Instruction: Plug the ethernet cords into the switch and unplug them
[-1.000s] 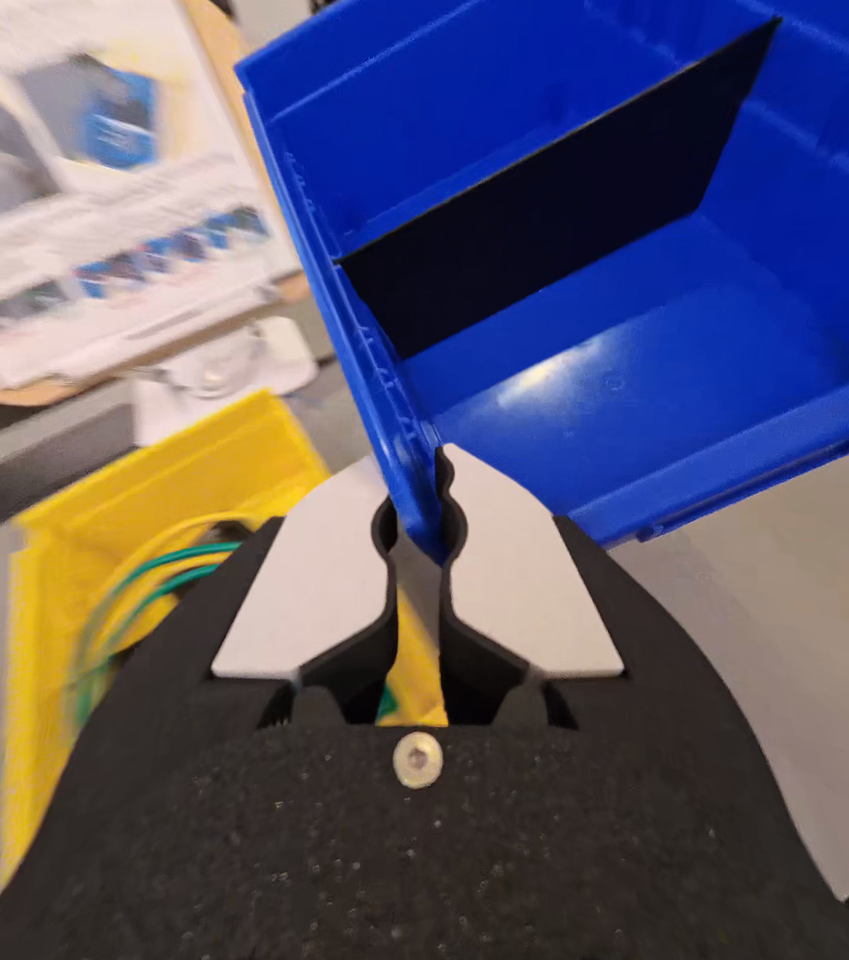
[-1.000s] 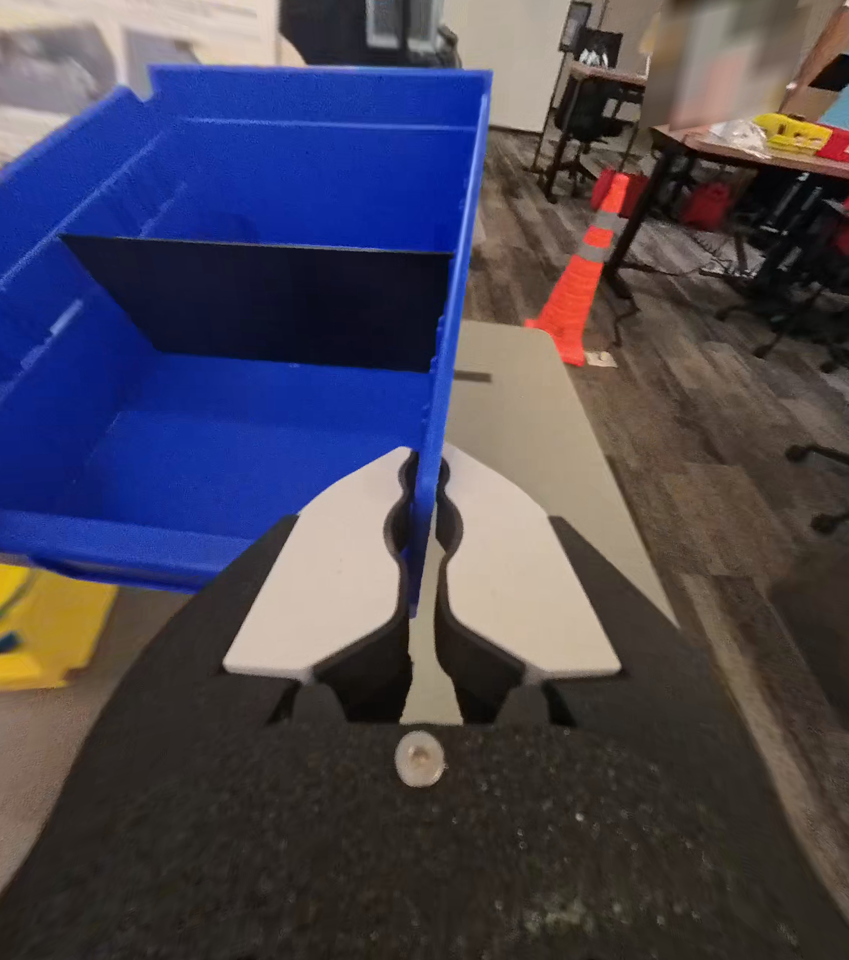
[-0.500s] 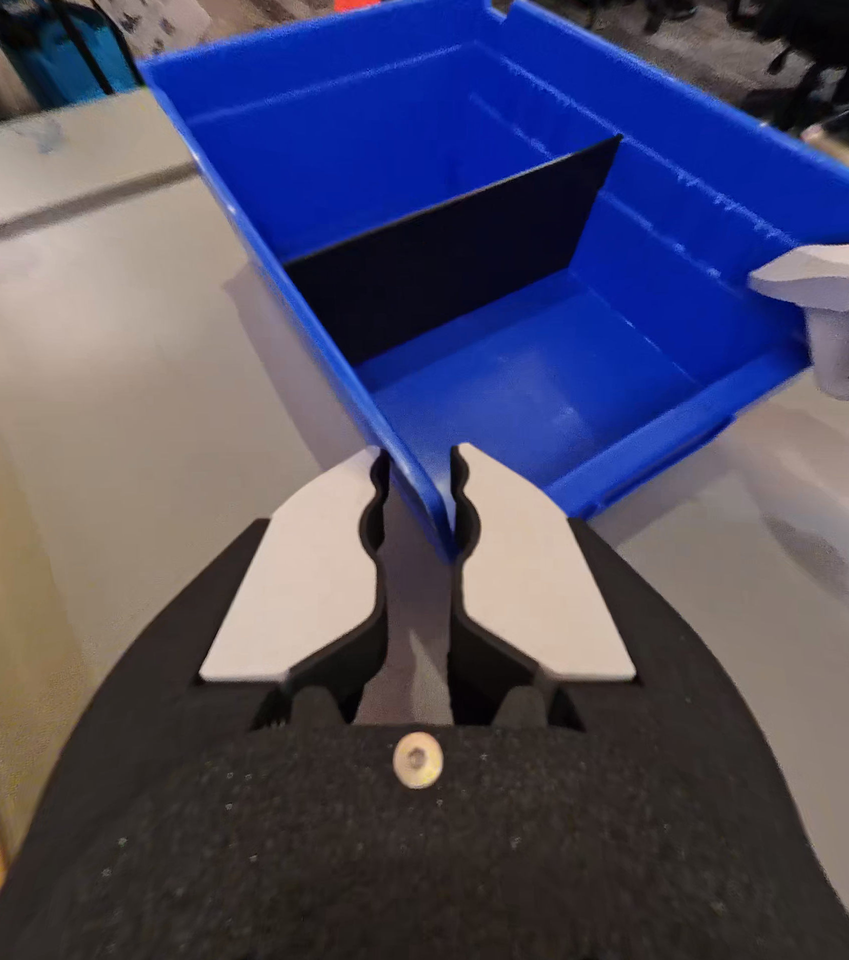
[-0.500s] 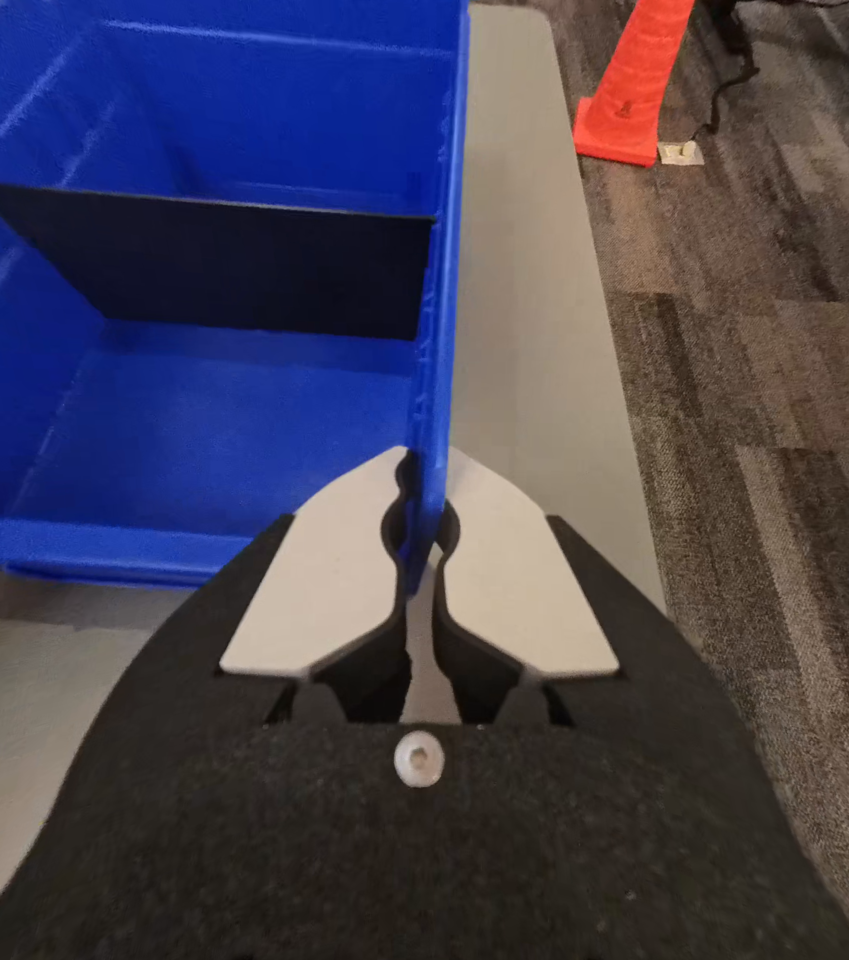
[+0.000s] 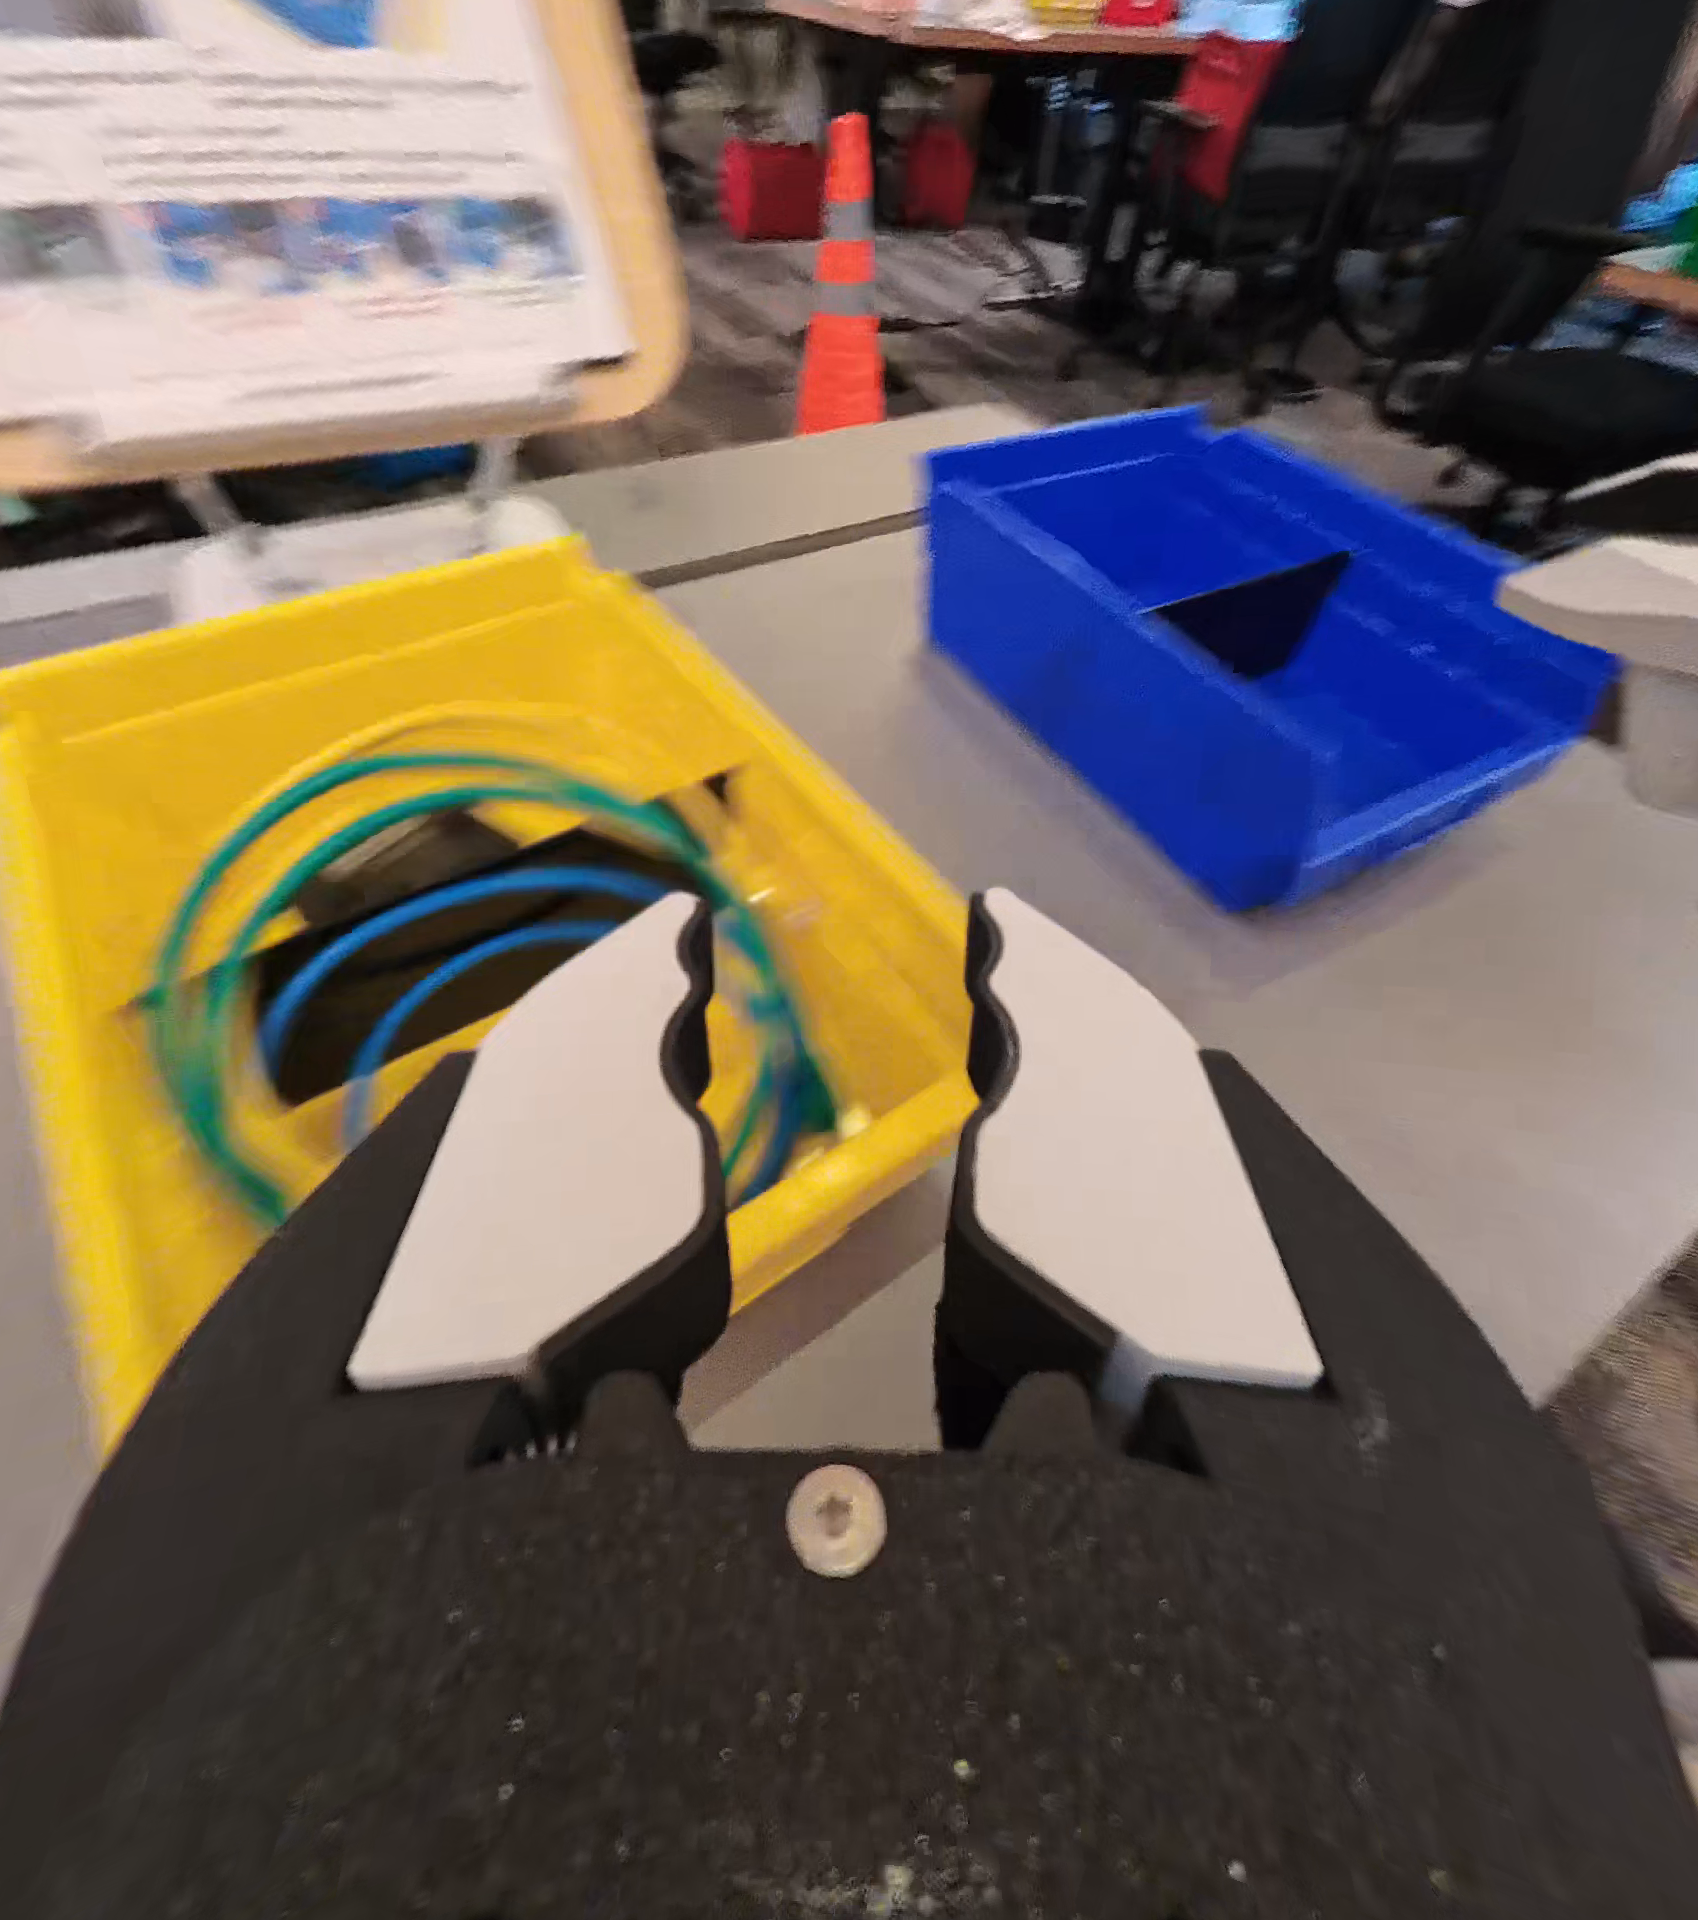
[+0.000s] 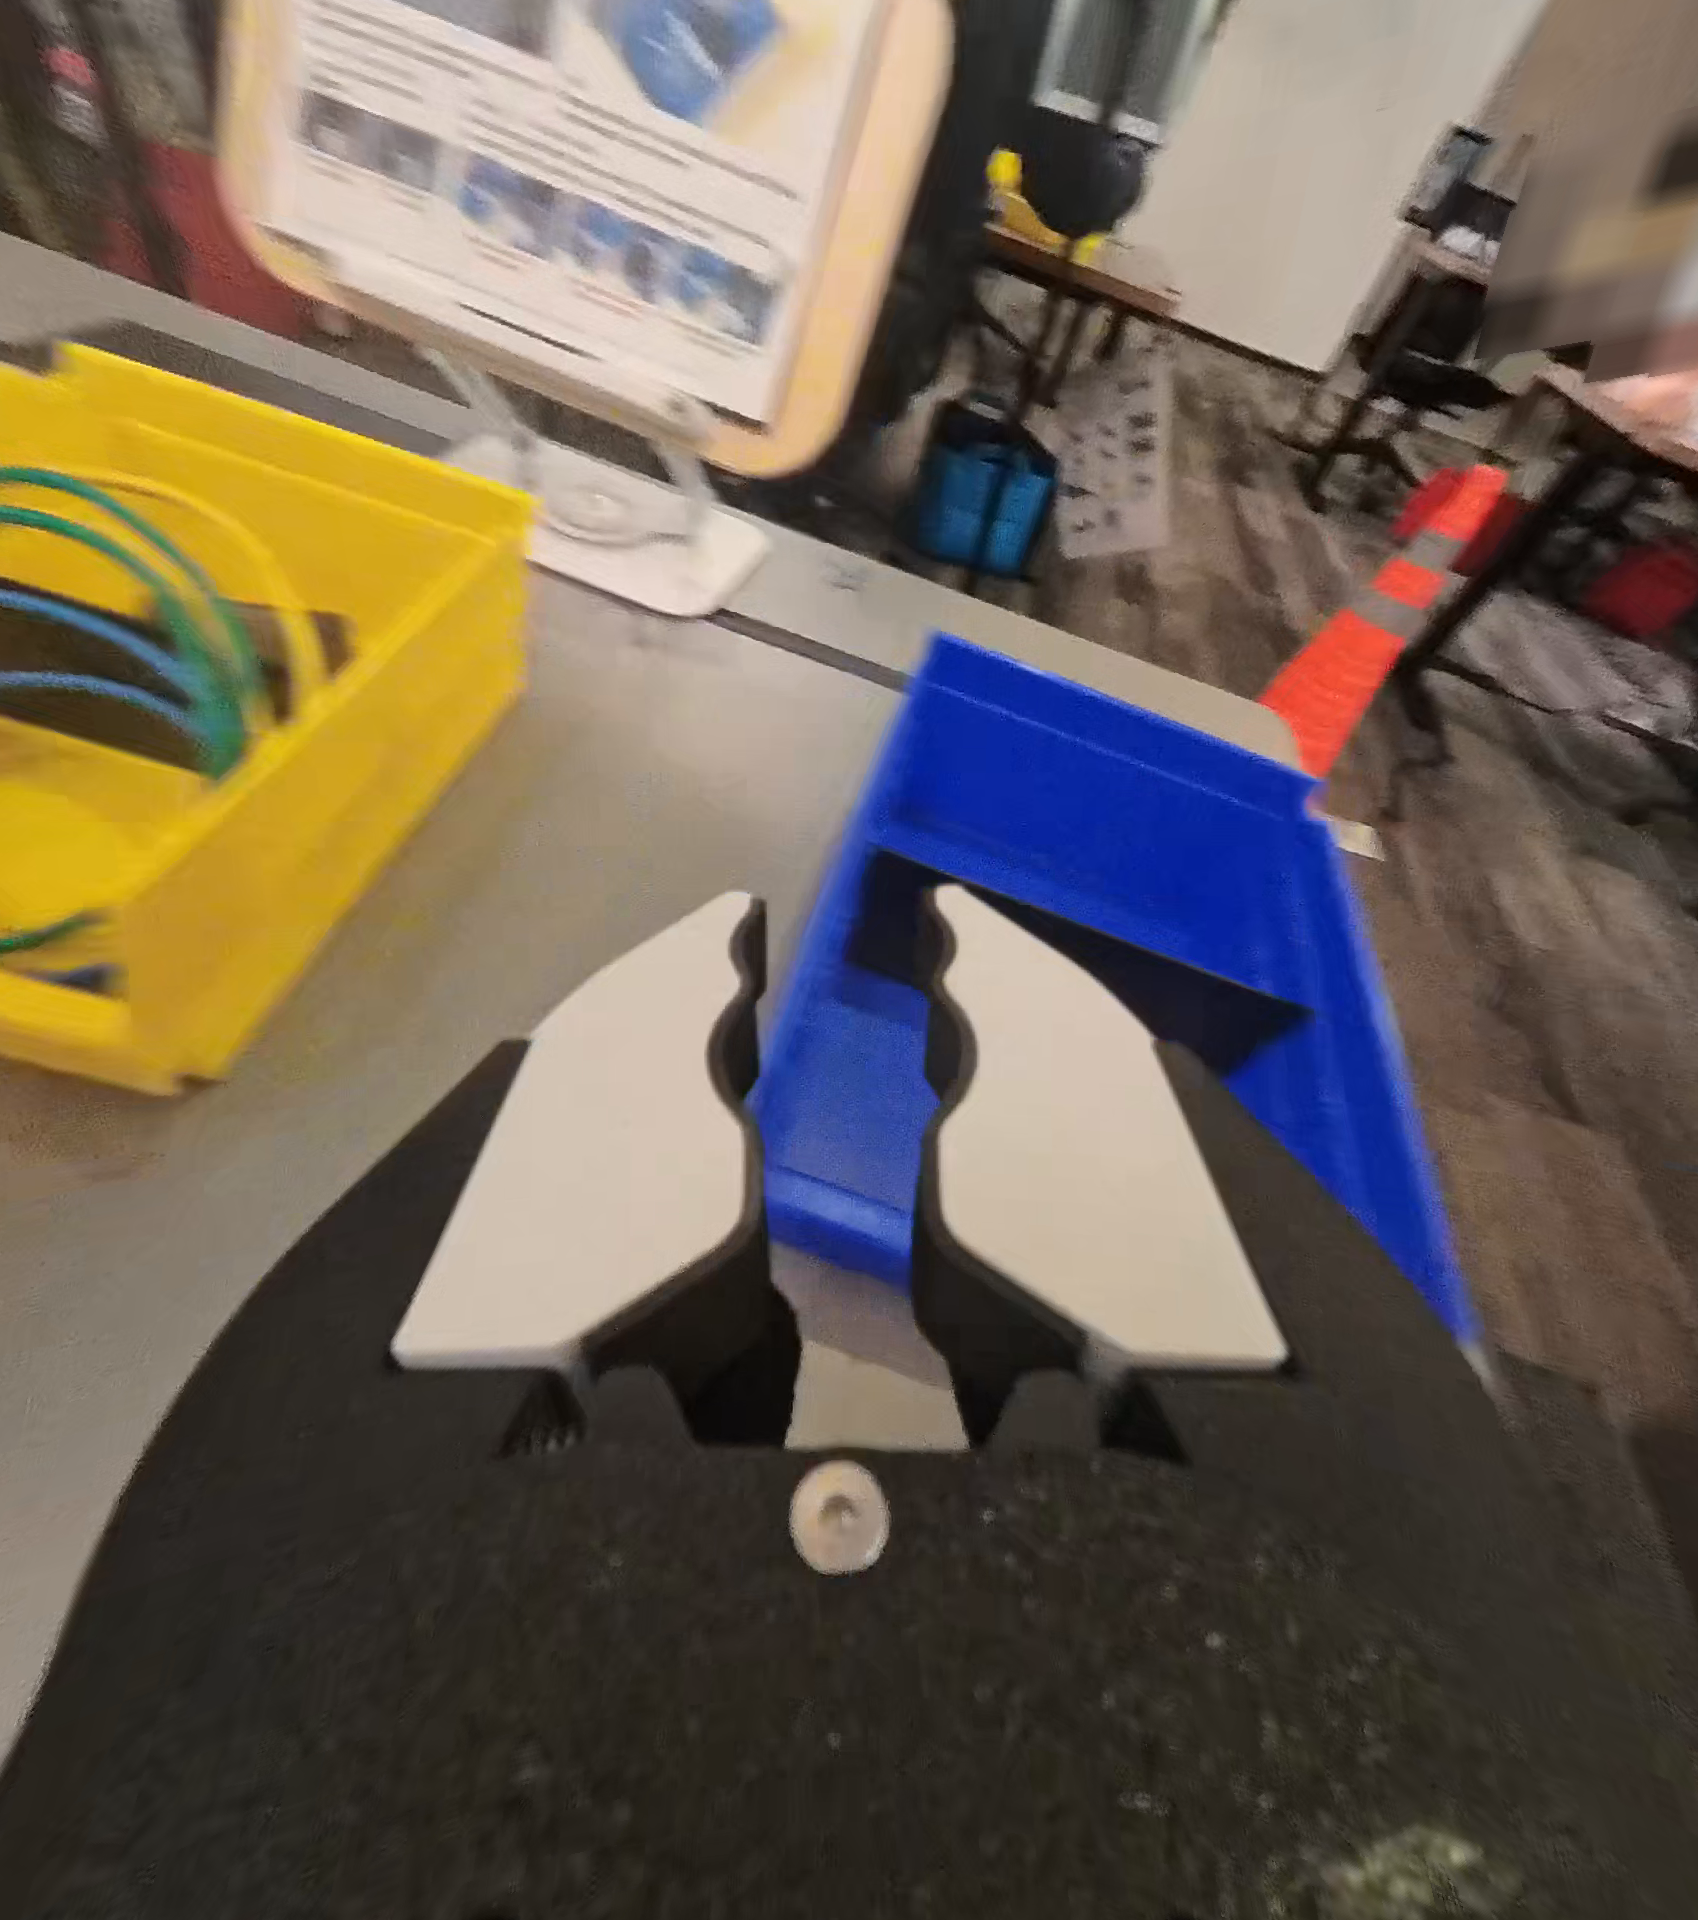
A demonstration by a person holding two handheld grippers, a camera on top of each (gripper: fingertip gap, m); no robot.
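Coiled green, blue and yellow ethernet cords (image 5: pixel 232 894) lie in a yellow bin (image 5: pixel 305 623) on the grey table, over something dark that I cannot identify. My left gripper (image 5: pixel 834 914) is open and empty, just above the bin's near right corner. An empty blue bin (image 5: pixel 1084 665) with a black divider (image 5: pixel 1250 623) stands on the table to the right. My right gripper (image 6: pixel 845 899) is open and empty, just short of the blue bin's (image 6: pixel 1115 821) near end. It also shows at the right edge of the left wrist view (image 5: pixel 1655 613). The yellow bin (image 6: pixel 325 831) and cords (image 6: pixel 190 592) are to its left.
A poster board on a white stand (image 5: pixel 253 208) stands behind the yellow bin. An orange cone (image 5: pixel 840 312) is on the floor beyond the table. The table's right edge (image 6: pixel 1281 727) runs close beside the blue bin. Chairs and desks stand farther back.
Both grippers were shut on the blue bin's side walls and carried it. It now stands on the table. Both have opened, let go and drawn back.
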